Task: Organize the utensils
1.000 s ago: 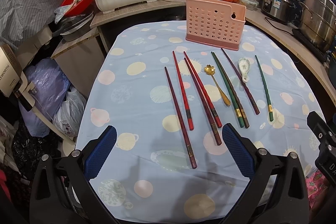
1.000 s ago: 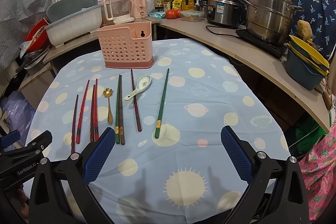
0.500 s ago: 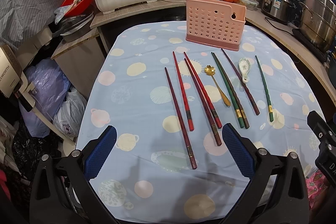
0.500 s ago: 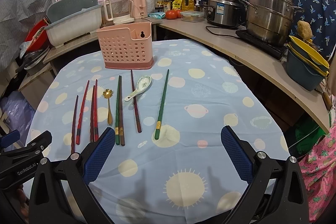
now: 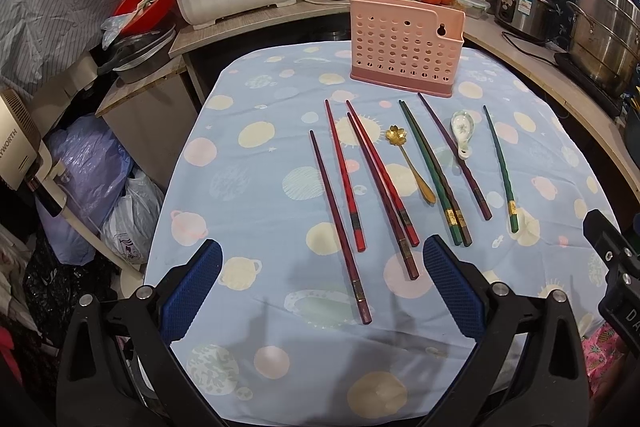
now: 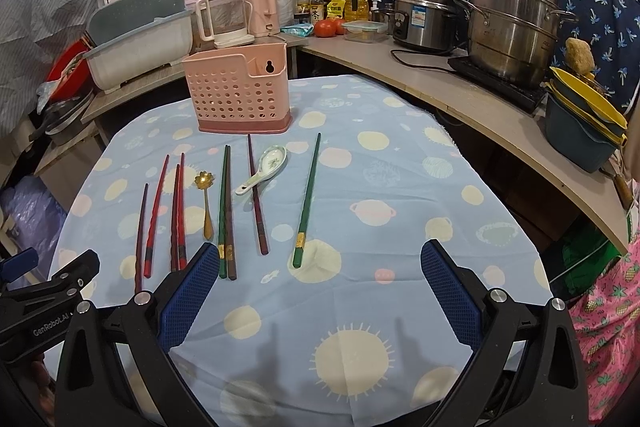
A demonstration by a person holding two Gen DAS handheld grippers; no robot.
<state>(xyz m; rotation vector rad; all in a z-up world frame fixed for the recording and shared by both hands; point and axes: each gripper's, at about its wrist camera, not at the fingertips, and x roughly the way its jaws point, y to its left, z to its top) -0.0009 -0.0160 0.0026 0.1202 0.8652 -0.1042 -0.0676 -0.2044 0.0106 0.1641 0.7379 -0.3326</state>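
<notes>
Left tool (image 5: 320, 283): I held it wide open, empty, above the desk's (image 5: 248, 323) near edge.
Right tool (image 6: 316, 287): likewise spread, nothing gripped.
Chopsticks (image 5: 340, 223): lay in a row on the cloth.
Spoons (image 5: 462, 131): among them.
Pink holder (image 5: 406, 49): upright behind.

Evenly lit from overhead, moderately bright, sharp through the centre. Soft double shadows cast on the tablecloth (image 6: 360, 291) toward 12 o'clock, ahead of both sets of blue pads (image 5: 192, 291). Mild glare on the steel pots (image 6: 512, 27) at 2 o'clock. Strong fisheye bending and black vignetting at all corners.
</notes>
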